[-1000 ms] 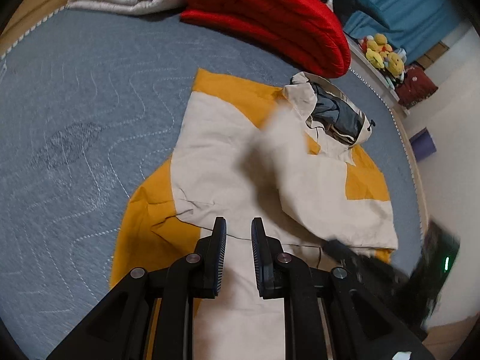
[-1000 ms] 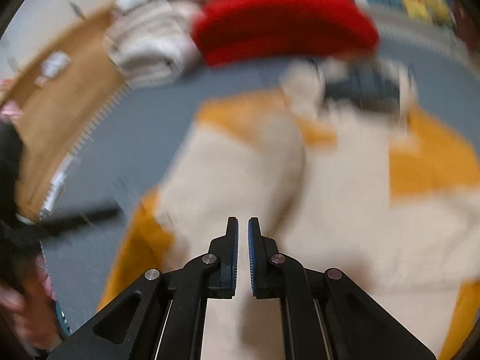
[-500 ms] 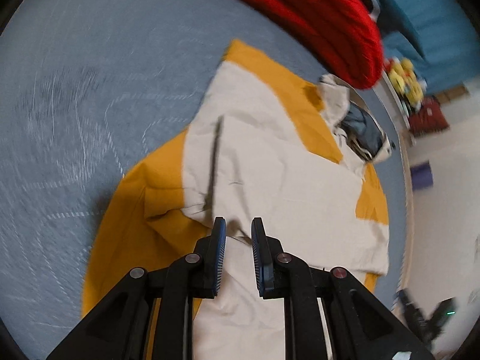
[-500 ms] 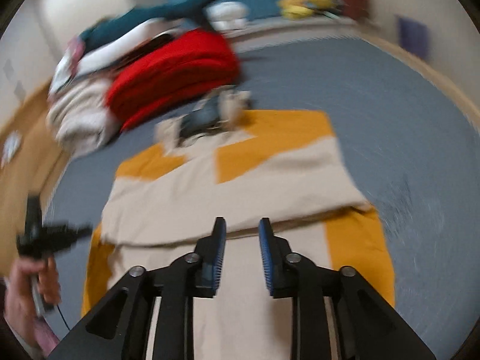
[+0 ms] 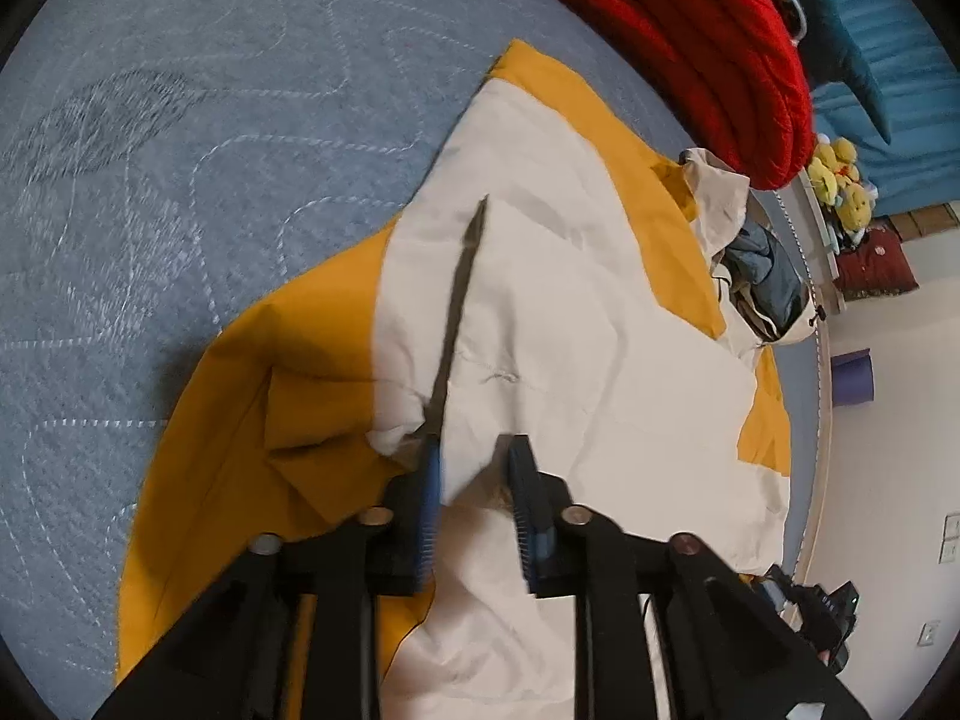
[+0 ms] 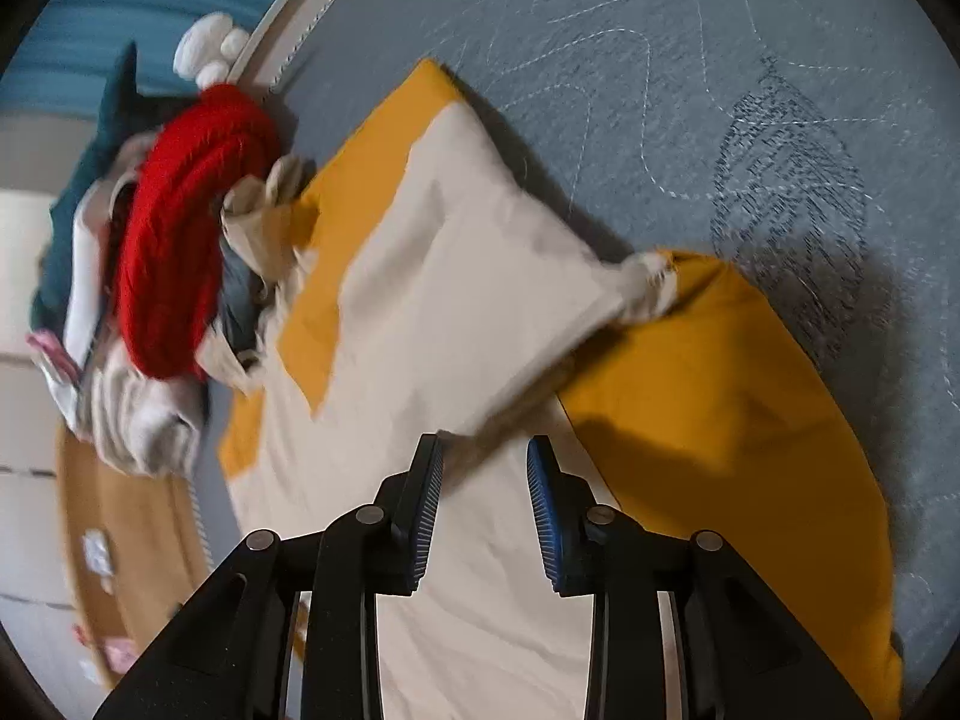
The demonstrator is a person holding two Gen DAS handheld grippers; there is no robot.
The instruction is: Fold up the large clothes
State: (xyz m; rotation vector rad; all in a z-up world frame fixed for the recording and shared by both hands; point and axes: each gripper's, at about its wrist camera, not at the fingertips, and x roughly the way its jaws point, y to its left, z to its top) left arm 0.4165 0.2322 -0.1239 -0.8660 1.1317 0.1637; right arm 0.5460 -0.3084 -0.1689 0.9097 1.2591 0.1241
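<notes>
Left gripper point(image 5: 474, 480) jaws apart, straddling a cream fold at 12 o'clock. Right gripper point(image 6: 483, 480) also agape, holding nothing. Jacket point(image 5: 570, 312) lies partly folded on grey quilt point(image 5: 210, 120). Risk: pinching one layer, folded sleeve slides off. Red knit point(image 5: 690, 42) far, 1 o'clock.

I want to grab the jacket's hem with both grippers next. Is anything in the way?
Nothing visible is. The left gripper and right gripper both hover open directly over the cream and yellow jacket, with only its own fabric below.
</notes>
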